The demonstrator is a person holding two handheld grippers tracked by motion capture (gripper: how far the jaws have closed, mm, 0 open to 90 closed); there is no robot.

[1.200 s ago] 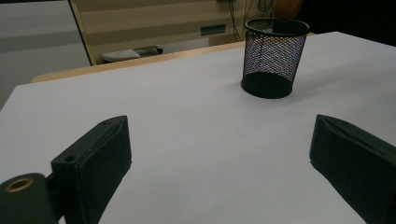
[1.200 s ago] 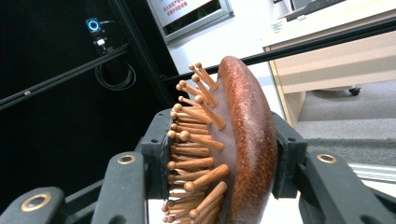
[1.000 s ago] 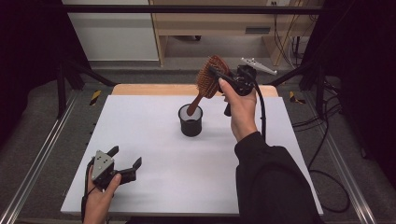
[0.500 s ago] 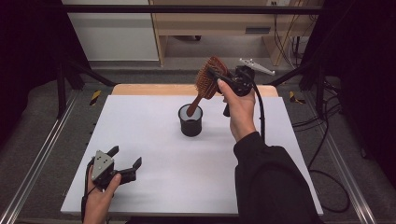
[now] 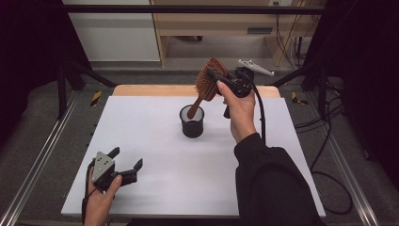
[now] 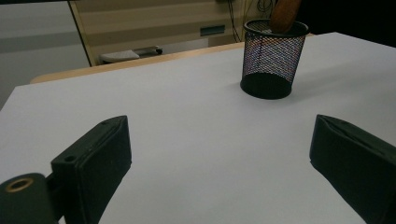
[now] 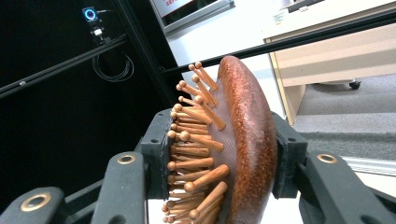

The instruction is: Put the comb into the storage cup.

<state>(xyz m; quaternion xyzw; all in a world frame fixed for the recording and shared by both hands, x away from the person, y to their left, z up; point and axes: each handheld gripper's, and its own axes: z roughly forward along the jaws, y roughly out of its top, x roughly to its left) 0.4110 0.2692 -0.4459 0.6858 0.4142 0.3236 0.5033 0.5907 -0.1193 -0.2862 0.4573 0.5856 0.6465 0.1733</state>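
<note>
Here the right gripper (image 5: 214,77), raised above the far middle of the white table (image 5: 160,141), has its jaws clamped on the head of a wooden hairbrush (image 5: 207,84). The brush handle slants down into a black mesh cup (image 5: 192,121). The left gripper (image 5: 126,163) rests at the near left corner, jaws wide apart and empty.

Black sleeve (image 5: 273,188) — black grippers, brass-ringed screws, grey plates

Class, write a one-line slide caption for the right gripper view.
Right gripper clamps a wooden hairbrush by its head, bristle pegs facing left.
</note>
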